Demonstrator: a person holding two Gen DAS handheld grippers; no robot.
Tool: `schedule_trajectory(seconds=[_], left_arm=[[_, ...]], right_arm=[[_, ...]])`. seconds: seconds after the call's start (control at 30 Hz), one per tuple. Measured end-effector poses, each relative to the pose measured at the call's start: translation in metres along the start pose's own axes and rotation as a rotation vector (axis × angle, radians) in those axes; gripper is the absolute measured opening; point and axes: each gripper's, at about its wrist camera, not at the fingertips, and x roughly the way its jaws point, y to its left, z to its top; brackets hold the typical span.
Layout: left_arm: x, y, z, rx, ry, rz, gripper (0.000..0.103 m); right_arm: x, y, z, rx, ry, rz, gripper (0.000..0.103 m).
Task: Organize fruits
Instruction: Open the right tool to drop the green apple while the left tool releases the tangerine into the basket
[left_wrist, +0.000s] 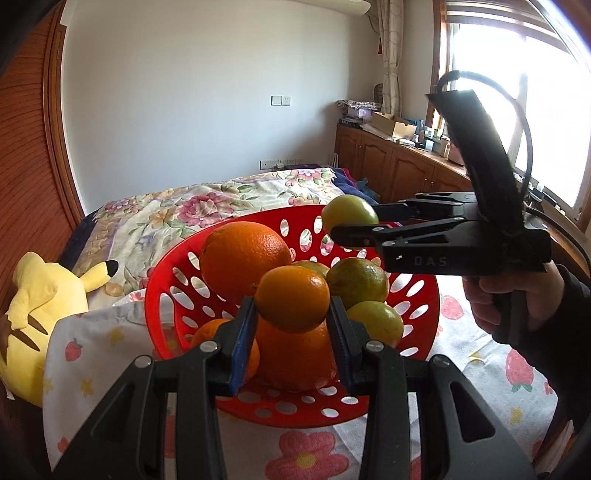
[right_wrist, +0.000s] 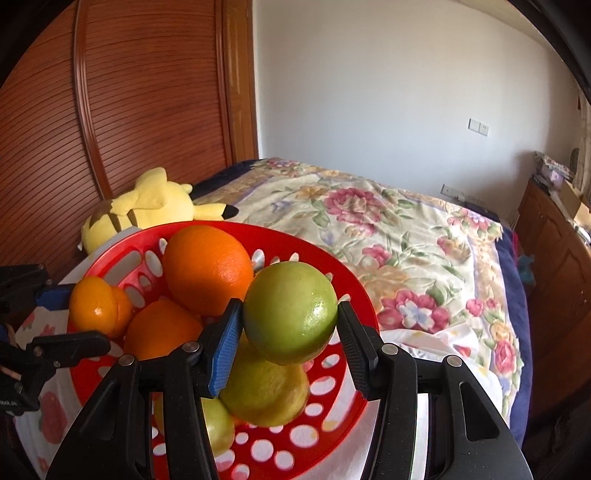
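A red perforated basket (left_wrist: 162, 295) (right_wrist: 354, 288) holds several oranges and green fruits. My left gripper (left_wrist: 291, 317) is shut on a small orange (left_wrist: 292, 298) and holds it over the basket's near side; that orange also shows in the right wrist view (right_wrist: 94, 306). My right gripper (right_wrist: 290, 325) is shut on a green fruit (right_wrist: 290, 312) above the basket; it shows in the left wrist view (left_wrist: 349, 219) at the basket's far right rim. A large orange (left_wrist: 243, 258) (right_wrist: 207, 269) sits on top of the pile.
The basket stands on a white cloth with strawberries and flowers (left_wrist: 303, 454). A yellow plush toy (left_wrist: 40, 306) (right_wrist: 147, 206) lies to the left. A bed with a floral cover (right_wrist: 388, 236) is behind. Wooden cabinets (left_wrist: 391, 166) line the right wall.
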Motion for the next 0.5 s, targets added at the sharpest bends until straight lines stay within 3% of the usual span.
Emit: schedule_trajectory(seconds=[0.23,0.5], left_arm=[[0.009,-0.006,0.003,0.010,0.011,-0.002,0.037],[0.019,-0.012,0.008,0.012,0.018,-0.005,0.037]], right_arm=[[0.013,-0.003,0.002,0.018,0.024,0.015,0.055],[-0.011,-0.007,-0.005,0.025,-0.018,0.003,0.055]])
